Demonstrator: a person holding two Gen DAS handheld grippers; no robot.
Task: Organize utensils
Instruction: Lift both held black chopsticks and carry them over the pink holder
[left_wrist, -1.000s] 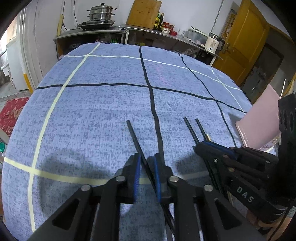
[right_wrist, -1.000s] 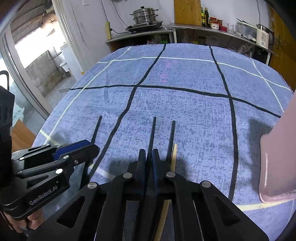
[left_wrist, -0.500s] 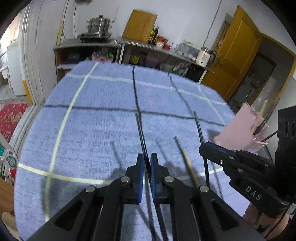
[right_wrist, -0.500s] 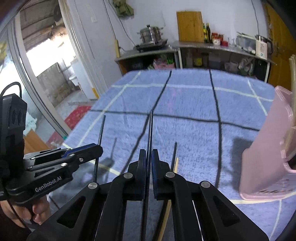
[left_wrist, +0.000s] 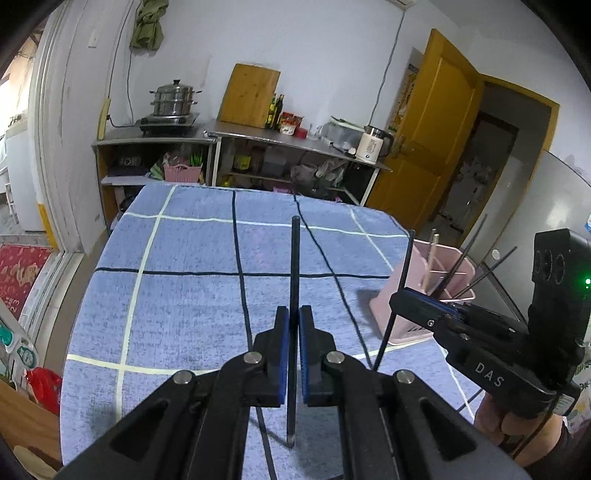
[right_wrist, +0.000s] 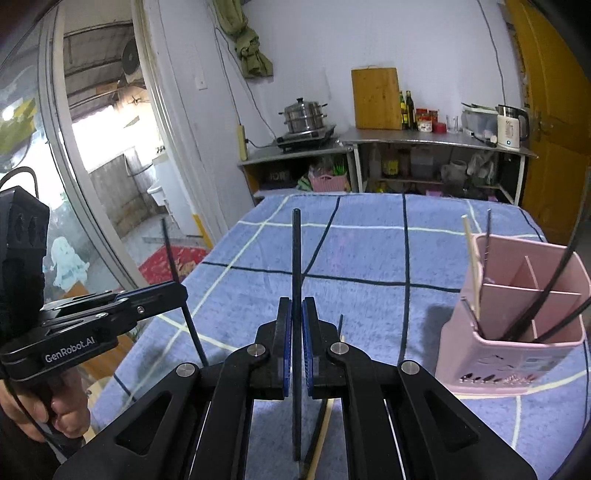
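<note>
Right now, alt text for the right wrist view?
The right tool is shut on a black chopstick above a blue checked tablecloth. A pink divided holder with several chopsticks stands to the right; the left tool, also gripping a black chopstick, is at left.

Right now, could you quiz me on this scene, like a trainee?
1. True or false: each claw, left claw and right claw, is shut on a black chopstick.
2. What colour is the holder with chopsticks standing in it? A pink, B green, C white.
3. Fill in: beneath the right claw, a wooden chopstick lies on the blue ____.

Key: 1 true; 2 A; 3 tablecloth.
</note>
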